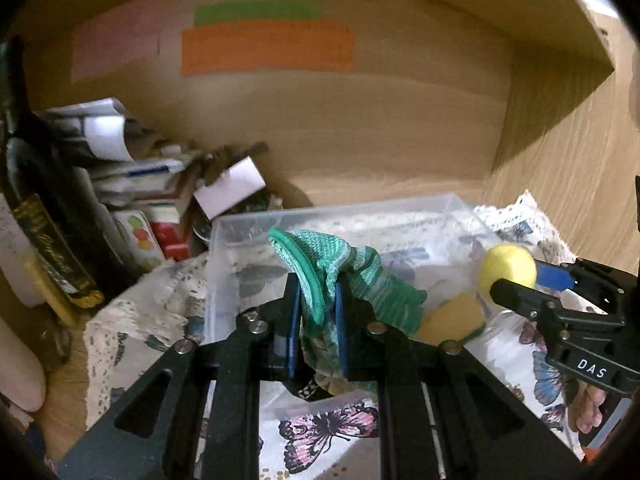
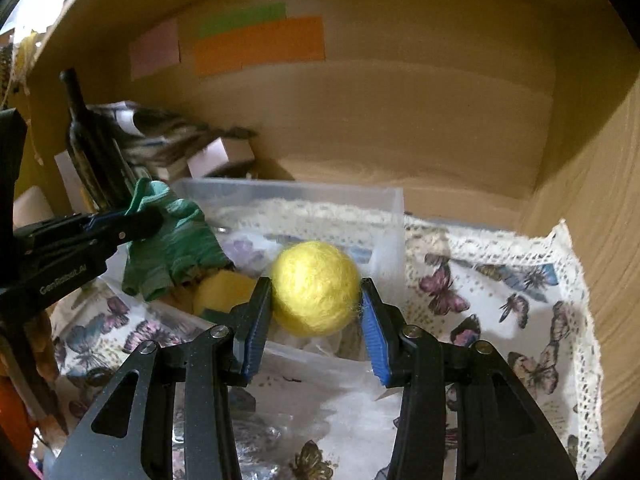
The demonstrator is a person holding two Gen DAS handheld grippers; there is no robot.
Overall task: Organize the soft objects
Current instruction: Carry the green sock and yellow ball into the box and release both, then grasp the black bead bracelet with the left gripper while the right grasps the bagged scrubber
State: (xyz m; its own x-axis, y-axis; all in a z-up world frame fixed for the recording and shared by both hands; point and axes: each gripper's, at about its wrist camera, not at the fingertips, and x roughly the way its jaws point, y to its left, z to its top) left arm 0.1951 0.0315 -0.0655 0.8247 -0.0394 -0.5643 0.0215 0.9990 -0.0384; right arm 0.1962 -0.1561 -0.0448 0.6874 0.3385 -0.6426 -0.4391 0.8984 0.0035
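My left gripper (image 1: 317,300) is shut on a green knitted glove (image 1: 352,276) and holds it over the clear plastic bin (image 1: 224,240). The glove hangs from it in the right wrist view (image 2: 172,248), where the left gripper (image 2: 136,220) comes in from the left. My right gripper (image 2: 316,292) is shut on a yellow felt ball (image 2: 316,286), held above the bin's (image 2: 396,216) right part. The ball (image 1: 507,266) and right gripper (image 1: 516,284) show at the right of the left wrist view. A yellow sponge (image 1: 454,318) lies inside the bin, also seen in the right wrist view (image 2: 224,290).
A butterfly-print lace cloth (image 2: 500,292) covers the shelf under the bin. A dark bottle (image 1: 44,216) and a pile of boxes and papers (image 1: 160,184) stand at the left. Wooden walls (image 2: 600,216) close in at the back and right. Coloured paper notes (image 1: 268,46) stick on the back wall.
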